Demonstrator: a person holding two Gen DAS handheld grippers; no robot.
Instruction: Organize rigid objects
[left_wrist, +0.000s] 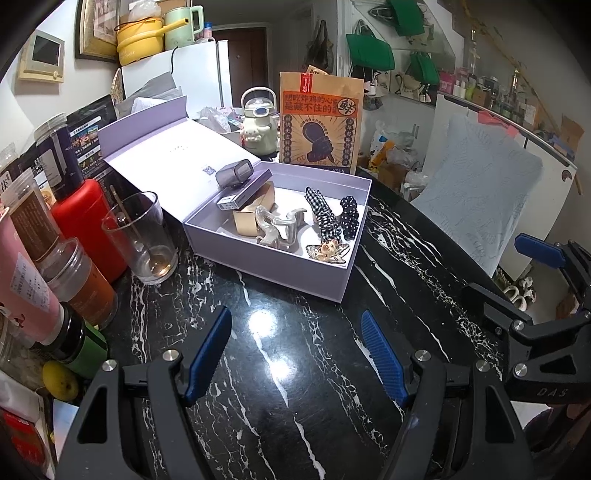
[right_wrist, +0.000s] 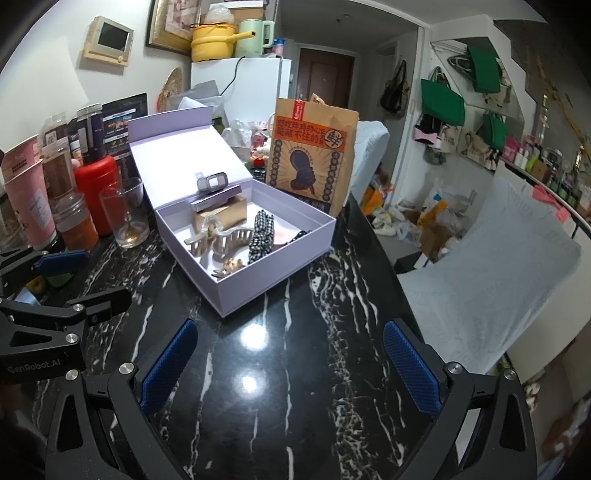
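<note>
Nearest to me, both tools hang over bare black marble. The left gripper (left_wrist: 295, 354) has its jaws parted fairly wide with nothing between them, only the polished counter (left_wrist: 280, 406) and a lamp's glare. The right gripper (right_wrist: 291, 365) is the same: jaws spread, nothing held. Both tilt downward toward the box, which I read as a resting stance between placements, close enough to reach in, clear of the rim.

Just beyond sits the lavender box (left_wrist: 295, 273), its lid (left_wrist: 173, 155) thrown back flat so the tray stays open for loading. The rigid things already lie inside: pale claw clips (left_wrist: 280, 227) in the middle, a gingham clip (left_wrist: 325, 214) and a polka-dot clip (left_wrist: 349, 216) side by side along the right wall (sorted by kind, I would guess), a small amber clip (left_wrist: 328, 251) at the near corner, and a tan carton (left_wrist: 255, 208) at the back with a flat grey box (left_wrist: 245, 192) across it and a small dark case (left_wrist: 234, 172) on top.

To the left a drinking glass (left_wrist: 142, 236) and red bottle (left_wrist: 88, 225) stand apart, apparently not part of the job. Behind the box stands a printed paper bag (left_wrist: 319, 122).
</note>
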